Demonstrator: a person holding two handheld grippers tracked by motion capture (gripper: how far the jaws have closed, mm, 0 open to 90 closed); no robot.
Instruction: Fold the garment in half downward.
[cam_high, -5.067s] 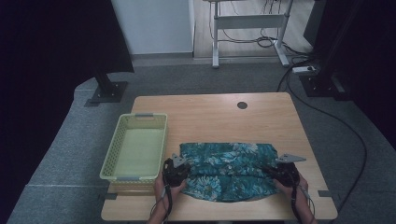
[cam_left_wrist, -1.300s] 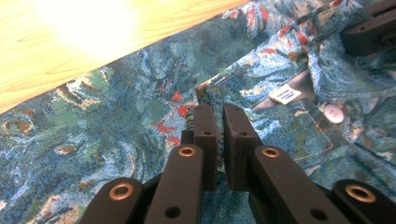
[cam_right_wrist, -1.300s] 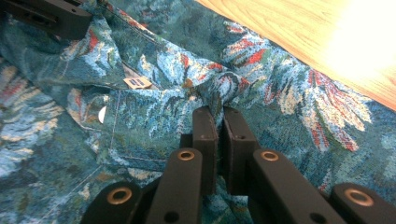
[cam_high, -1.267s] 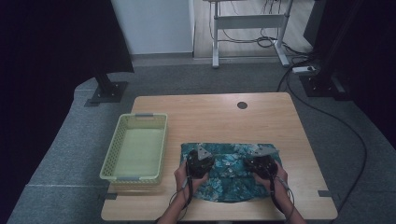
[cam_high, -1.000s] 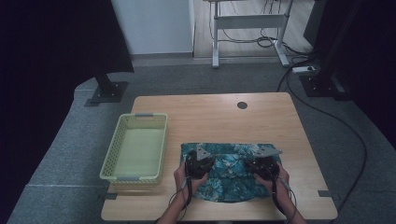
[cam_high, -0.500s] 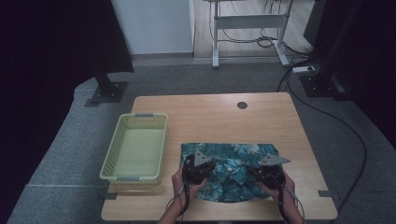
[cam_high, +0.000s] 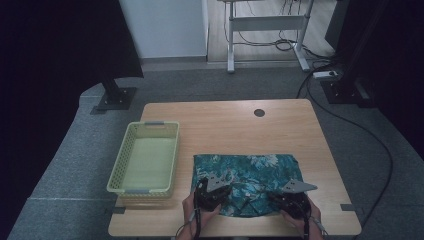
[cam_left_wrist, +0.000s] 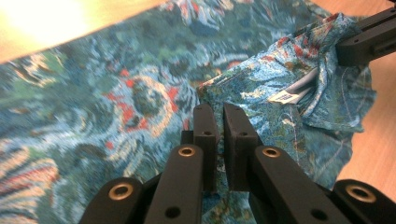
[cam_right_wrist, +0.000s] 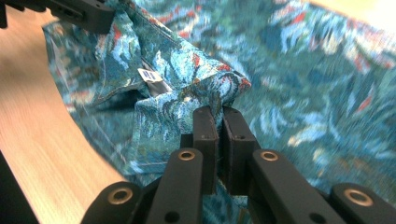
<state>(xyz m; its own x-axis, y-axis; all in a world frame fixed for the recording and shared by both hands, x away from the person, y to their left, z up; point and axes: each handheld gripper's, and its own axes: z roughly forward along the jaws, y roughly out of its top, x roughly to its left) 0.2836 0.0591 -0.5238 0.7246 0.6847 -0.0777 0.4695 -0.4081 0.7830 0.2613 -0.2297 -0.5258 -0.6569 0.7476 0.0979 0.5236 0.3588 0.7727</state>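
Note:
A teal floral garment (cam_high: 250, 172) lies folded on the wooden table (cam_high: 225, 125), near its front edge. My left gripper (cam_high: 212, 192) sits at the garment's near left part, its jaws shut on a fold of the fabric (cam_left_wrist: 243, 93). Over the near right part, my right gripper (cam_high: 294, 199) is shut on another raised fold (cam_right_wrist: 219, 88). Between the two pinched folds the cloth bunches up, with a small white label (cam_left_wrist: 285, 97) showing in the crease. The same label (cam_right_wrist: 148, 74) appears in the right gripper view.
A yellow-green mesh basket (cam_high: 145, 157) stands on the table's left side, close to the garment's left edge. A round cable hole (cam_high: 259, 113) is at the back of the table. Bare wood lies behind and to the right of the garment.
Both grippers came inward from the garment's outer sides onto the cloth, then drew back toward the front edge. The right one has shifted nearer and rightward in the last half second.

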